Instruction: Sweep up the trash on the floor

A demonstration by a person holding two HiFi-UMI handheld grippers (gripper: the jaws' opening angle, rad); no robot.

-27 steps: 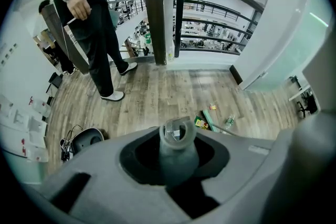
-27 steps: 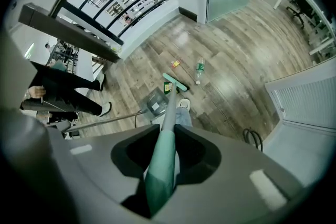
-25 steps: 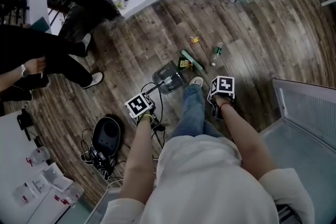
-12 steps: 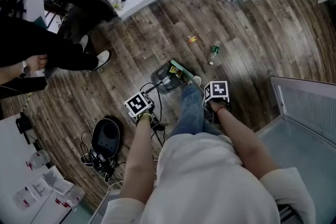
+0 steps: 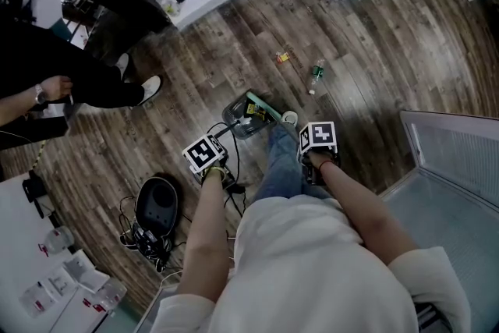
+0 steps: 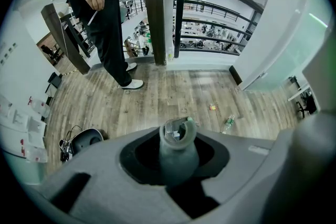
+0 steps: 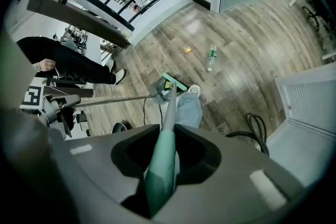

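Since the earlier frames the broom head [image 5: 262, 106] has travelled left across the wooden floor [image 5: 374, 66] to the mouth of the dustpan [image 5: 242, 122], carrying a yellow scrap [image 5: 251, 111] with it. The right gripper [image 5: 318, 143] has shifted left accordingly.

Jaw state:
- The left gripper [image 5: 209, 164] is clamped on the grey dustpan handle [image 6: 177, 157]. The left gripper view looks straight down this handle into the pan.
- The right gripper is clamped on the green broom handle [image 7: 161, 165], which runs down to the broom head beside the person's shoe [image 7: 194, 89].

Remaining trash:
- A plastic bottle [image 5: 315, 76] lies on its side, well apart from the dustpan.
- A small orange wrapper [image 5: 282, 57] lies near the bottle, on its far side from the person.

View differences:
- Only the right gripper view shows a coiled black hose [image 7: 255, 127] on the floor, near the person's leg.
- Only the left gripper view shows the bystander [image 6: 107, 34] upright, standing by a dark post [image 6: 153, 8].
- The head view gives the clearest sight of a black rounded case [image 5: 156, 207] with tangled cables, below the left gripper.
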